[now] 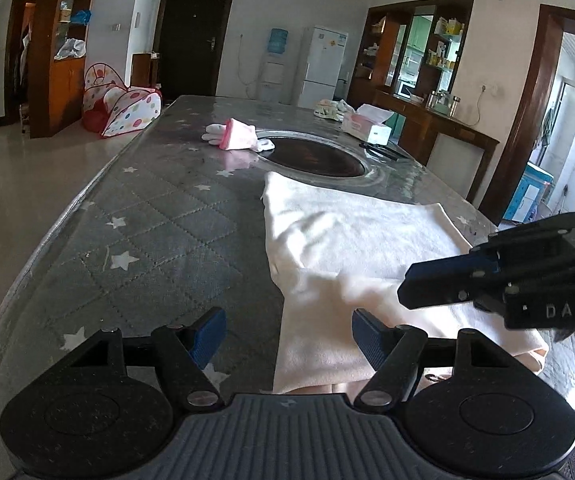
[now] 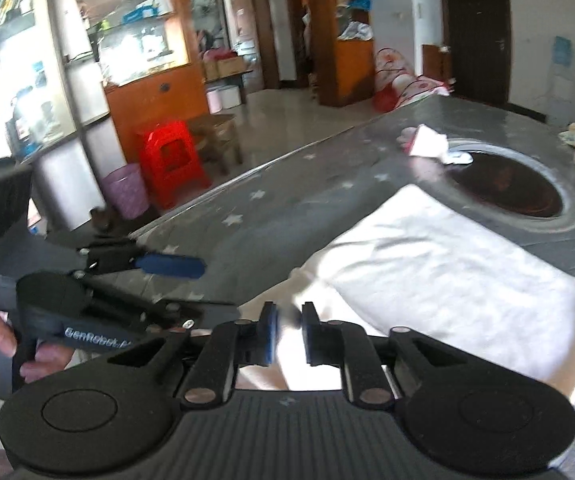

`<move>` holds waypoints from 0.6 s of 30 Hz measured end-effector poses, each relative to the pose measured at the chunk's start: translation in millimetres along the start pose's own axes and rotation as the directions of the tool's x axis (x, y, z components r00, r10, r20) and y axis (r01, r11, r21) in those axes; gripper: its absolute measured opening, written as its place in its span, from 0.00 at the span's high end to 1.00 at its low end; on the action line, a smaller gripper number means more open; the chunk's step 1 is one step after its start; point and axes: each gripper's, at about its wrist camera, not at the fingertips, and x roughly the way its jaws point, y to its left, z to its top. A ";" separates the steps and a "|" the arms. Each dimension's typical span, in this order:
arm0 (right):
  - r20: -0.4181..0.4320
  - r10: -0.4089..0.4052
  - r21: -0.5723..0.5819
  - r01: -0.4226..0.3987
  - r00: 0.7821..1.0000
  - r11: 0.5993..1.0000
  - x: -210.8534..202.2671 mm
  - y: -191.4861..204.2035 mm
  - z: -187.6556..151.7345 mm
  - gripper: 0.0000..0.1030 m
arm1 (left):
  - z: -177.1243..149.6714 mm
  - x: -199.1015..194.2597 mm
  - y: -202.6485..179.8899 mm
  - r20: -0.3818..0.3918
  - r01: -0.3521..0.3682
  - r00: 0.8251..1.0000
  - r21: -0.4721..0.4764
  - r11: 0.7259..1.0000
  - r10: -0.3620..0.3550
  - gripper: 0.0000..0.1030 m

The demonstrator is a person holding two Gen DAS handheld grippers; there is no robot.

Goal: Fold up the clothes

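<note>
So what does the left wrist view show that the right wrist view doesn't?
Left only: the tissue box and water dispenser past the table.

Right only: red stool, purple bin, and the right gripper nearly shut on a fold of cloth.

Both: white garment, pink-and-white glove, the table's round recess, and the open left gripper.

Left wrist view: "DAS" in pale letters on right tool body, at 3 o'clock. Right wrist view: "GenRobot.AI" on left tool body, at 8 o'clock.

I am in a home's dining room. A fridge, water dispenser and play tent surround my table.
</note>
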 end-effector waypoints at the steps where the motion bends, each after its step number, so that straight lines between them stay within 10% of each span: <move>1: 0.005 0.000 -0.003 0.000 1.000 1.000 -1.6 0.7 0.0 0.84 | 0.1 0.0 0.6 0.001 0.001 1.000 -0.002 1.000 -0.001 0.29; 18: -0.078 -0.282 0.059 0.287 0.956 0.956 -83.4 -77.2 -64.9 0.81 | -5.9 18.6 -30.5 -0.060 0.088 0.995 0.101 0.991 -0.082 0.56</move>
